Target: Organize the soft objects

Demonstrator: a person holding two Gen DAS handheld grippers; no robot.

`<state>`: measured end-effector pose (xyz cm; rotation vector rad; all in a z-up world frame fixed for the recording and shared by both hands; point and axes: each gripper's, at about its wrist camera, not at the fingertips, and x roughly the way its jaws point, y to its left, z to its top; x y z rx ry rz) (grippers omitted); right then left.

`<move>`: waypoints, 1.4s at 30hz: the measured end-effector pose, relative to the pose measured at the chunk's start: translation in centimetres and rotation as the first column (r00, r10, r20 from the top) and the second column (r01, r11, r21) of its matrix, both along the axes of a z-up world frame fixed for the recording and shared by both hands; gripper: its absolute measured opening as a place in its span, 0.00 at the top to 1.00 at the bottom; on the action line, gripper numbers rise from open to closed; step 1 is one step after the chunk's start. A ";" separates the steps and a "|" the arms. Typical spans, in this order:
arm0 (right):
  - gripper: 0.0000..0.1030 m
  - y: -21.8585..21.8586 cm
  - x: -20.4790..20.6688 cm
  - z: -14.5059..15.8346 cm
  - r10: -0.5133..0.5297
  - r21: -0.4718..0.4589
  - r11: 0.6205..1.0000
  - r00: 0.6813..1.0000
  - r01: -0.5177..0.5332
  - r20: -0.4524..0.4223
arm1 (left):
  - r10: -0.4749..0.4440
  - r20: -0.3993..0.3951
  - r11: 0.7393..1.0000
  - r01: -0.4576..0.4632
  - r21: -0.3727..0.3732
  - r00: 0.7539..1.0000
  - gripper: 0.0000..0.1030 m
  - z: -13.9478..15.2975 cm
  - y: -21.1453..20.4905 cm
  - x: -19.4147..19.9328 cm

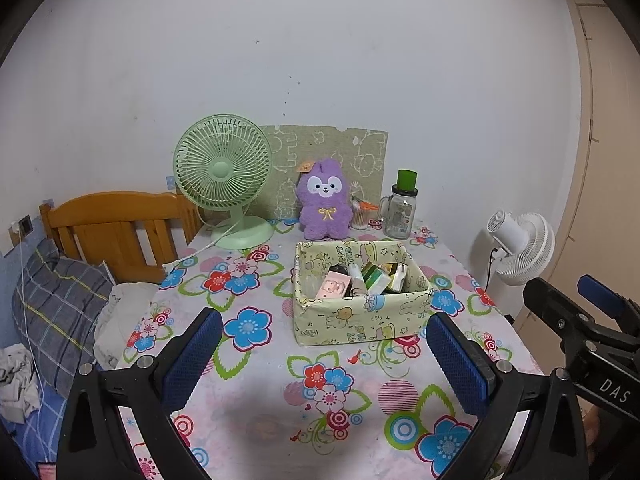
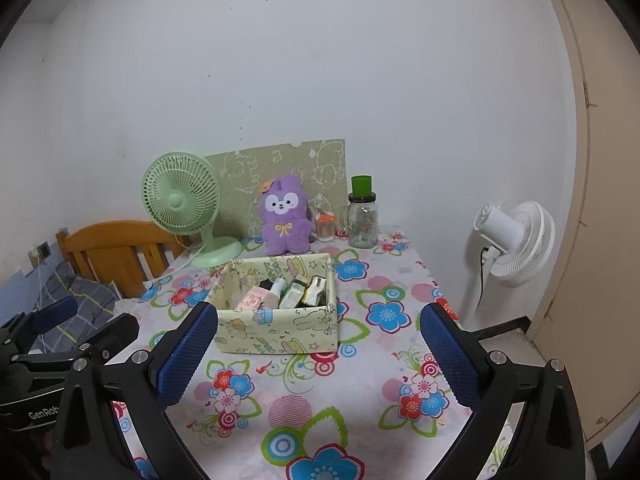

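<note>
A purple plush rabbit (image 1: 325,204) (image 2: 285,216) with a yellow bow sits upright at the table's back edge, against a green printed board. In front of it stands a pale yellow fabric box (image 1: 360,316) (image 2: 276,330) holding several small packets and bottles. My left gripper (image 1: 323,346) hovers open above the near half of the table, well short of the box. My right gripper (image 2: 318,340) is open too, its left pad overlapping the box's near left corner in view. Each gripper shows at the edge of the other's view. Nothing is held.
A green desk fan (image 1: 224,178) (image 2: 182,200) stands back left with its cord trailing. A glass jar (image 1: 400,212) (image 2: 363,220) with a green lid and a small cup of sticks are back right. A white floor fan (image 1: 520,248) (image 2: 514,240) stands off the right edge. A bed with a wooden headboard (image 1: 116,228) lies left.
</note>
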<state>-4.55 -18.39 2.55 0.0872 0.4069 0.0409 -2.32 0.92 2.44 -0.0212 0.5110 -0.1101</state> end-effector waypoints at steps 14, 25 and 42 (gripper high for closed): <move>0.01 -0.1 0.3 -0.5 -0.010 -0.001 1.000 1.000 0.010 -0.024 | 0.002 -0.029 1.000 -0.002 0.007 1.000 0.00 -0.7 -0.1 0.7; 0.01 -0.1 0.8 -1.1 -0.019 -0.003 1.000 0.999 0.019 -0.046 | -0.004 -0.055 1.000 0.005 0.003 0.998 0.00 -1.5 -0.3 1.5; 0.00 -0.4 1.6 -2.0 -0.027 0.005 1.000 0.997 0.028 -0.071 | -0.009 -0.069 1.000 0.009 0.003 0.998 0.00 -2.1 -0.6 1.9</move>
